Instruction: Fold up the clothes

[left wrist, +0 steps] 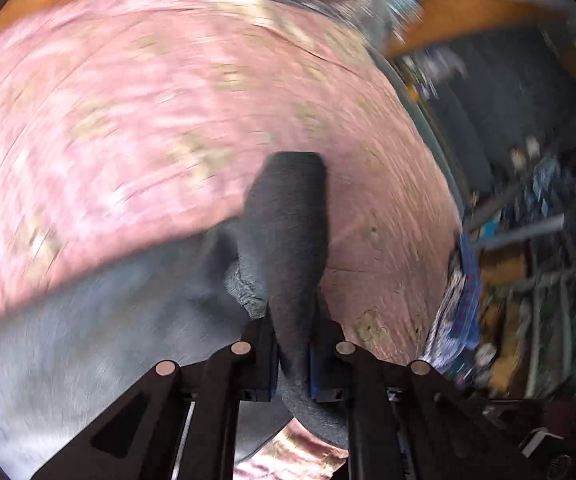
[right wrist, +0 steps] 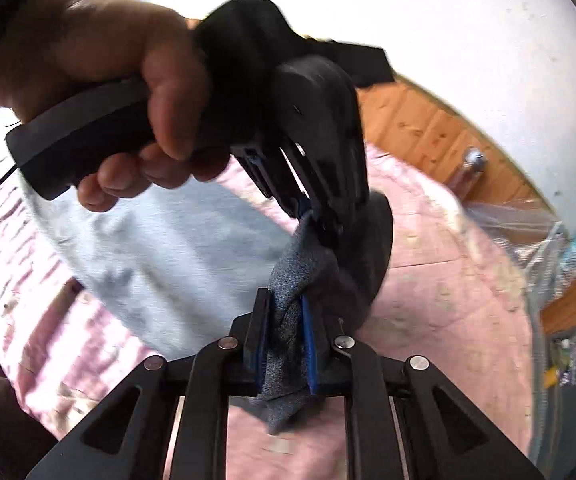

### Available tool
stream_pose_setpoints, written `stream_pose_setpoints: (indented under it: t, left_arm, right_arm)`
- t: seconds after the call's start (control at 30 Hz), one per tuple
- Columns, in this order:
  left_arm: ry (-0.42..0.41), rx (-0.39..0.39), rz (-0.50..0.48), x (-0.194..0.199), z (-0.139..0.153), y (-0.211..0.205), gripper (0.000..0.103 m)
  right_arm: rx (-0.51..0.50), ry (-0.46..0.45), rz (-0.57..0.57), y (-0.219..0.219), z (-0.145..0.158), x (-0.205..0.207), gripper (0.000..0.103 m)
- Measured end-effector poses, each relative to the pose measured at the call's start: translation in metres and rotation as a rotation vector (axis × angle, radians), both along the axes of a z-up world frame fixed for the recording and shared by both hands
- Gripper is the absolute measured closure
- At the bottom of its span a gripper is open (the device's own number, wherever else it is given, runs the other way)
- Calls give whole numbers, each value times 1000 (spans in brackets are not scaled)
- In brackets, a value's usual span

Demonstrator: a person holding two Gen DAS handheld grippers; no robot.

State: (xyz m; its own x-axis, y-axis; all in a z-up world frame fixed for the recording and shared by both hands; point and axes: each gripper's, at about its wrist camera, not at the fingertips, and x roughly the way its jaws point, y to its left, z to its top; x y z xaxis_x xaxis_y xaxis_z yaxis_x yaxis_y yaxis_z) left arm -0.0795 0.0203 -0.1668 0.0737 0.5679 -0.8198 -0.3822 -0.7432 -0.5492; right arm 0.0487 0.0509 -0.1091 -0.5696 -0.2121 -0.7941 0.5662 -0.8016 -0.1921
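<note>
Grey garment (right wrist: 288, 328) pinched between both grippers' closed jaws.

Bright daylight, heavy motion blur, fisheye edges, overexposed wall.

The left claw (right wrist: 320, 216) and the hand (right wrist: 99, 92) gripping it crowd the space just ahead of the right claw (right wrist: 283, 344), both clamped on the same grey garment (right wrist: 167, 240). Open pink bedspread (right wrist: 448, 280) lies to the right, ending at a crinkled plastic bag (right wrist: 528, 224)
</note>
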Motion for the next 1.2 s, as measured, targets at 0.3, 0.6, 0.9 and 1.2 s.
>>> stream_pose_setpoints:
  t: [0.3,0.6,0.9,1.2]
  left_arm:
    - [-54,39,210,11,-27,-108,71]
    - [39,-91,-105,-33,-2,23,57]
    - [76,-227,-209,-50,-49,76,56]
    - [60,-108,-98,-48,0,53,56]
  right_arm:
    - [-406,-336,-319,99,-13,-17,62]
    - [-766,-544,-439,159,-79,-61,57]
    - [-743,-605,-418,140,-89,-10,84]
    - [-744,-527,-425,174,-49,-16,64]
